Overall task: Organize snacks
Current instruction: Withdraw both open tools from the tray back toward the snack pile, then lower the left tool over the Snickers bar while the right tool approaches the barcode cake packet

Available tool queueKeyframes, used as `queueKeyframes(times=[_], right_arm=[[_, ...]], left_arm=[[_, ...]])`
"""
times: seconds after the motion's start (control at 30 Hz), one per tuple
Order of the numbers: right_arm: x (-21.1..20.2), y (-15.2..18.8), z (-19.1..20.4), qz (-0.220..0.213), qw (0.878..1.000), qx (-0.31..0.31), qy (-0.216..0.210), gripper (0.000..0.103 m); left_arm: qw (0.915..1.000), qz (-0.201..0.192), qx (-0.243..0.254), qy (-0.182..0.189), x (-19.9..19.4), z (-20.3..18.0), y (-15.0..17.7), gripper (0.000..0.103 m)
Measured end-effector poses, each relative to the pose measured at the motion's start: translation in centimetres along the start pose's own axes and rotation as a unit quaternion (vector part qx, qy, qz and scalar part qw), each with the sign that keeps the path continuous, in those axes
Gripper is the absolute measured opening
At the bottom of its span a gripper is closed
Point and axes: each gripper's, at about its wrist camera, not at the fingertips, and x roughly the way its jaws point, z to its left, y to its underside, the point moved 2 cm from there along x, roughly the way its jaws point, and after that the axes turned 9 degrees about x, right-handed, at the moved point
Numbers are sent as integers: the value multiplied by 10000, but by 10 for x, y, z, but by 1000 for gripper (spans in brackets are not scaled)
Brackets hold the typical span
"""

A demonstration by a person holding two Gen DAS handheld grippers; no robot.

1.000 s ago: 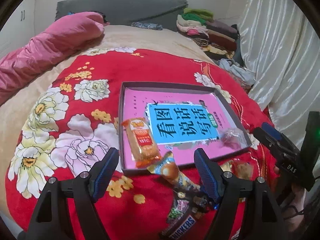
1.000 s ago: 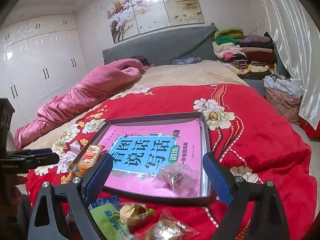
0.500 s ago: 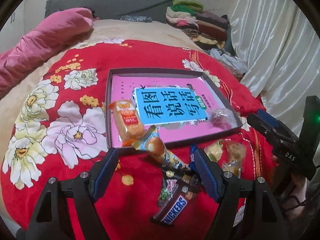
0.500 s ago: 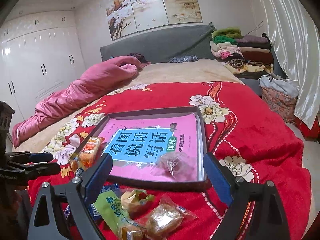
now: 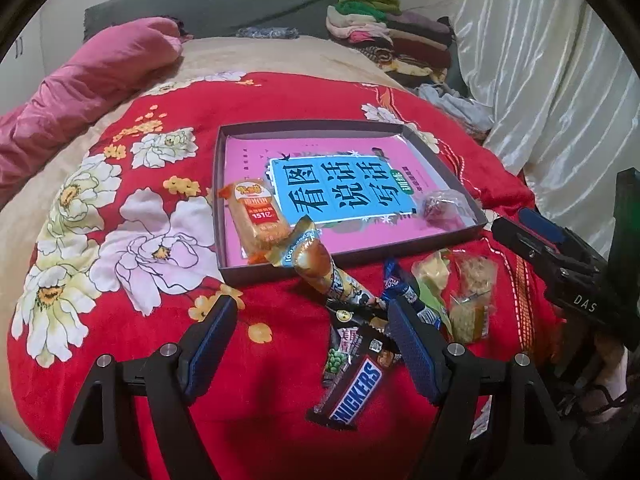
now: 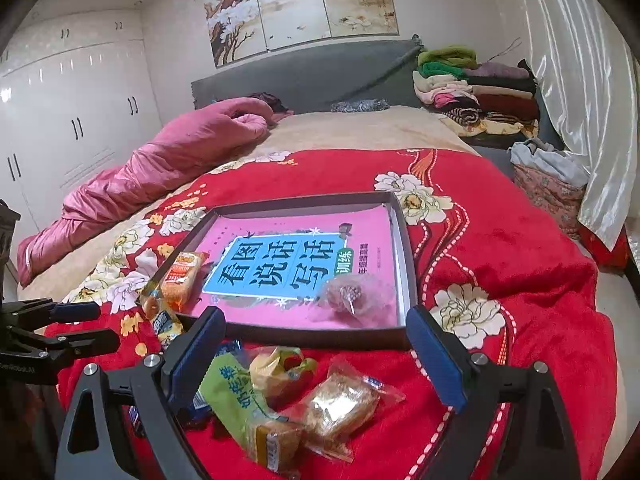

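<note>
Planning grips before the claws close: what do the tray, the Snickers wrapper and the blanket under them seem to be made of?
Tray: probably matte grey cardboard, with thin, straight, dull walls.
Snickers wrapper: glossy plastic film, with crinkled ends and light glinting off it; likely slippery.
Blanket: plush red fleece, by its soft sheen and the dents around the tray.

red blanket (image 5: pixel 304 92) with white and pink peonies, dark grey tray (image 5: pixel 444 166), pink book (image 5: pixel 248 152) with a sky-blue title panel, brown Snickers bar (image 5: pixel 356 390), orange-wrapped cake (image 5: pixel 258 216), magenta quilt (image 6: pixel 160 168)
</note>
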Motion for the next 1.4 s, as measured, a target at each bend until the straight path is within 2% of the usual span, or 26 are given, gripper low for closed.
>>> queueKeyframes(times=[0.83, 1.4], right_arm=[[-12, 30, 13, 537, 9985, 37, -46, 92], [-14, 47, 17, 908, 9958, 51, 126, 92]], left_arm=[[9995, 171, 214, 175, -1, -14, 21, 79], [9981, 397, 298, 373, 8, -22, 34, 79]])
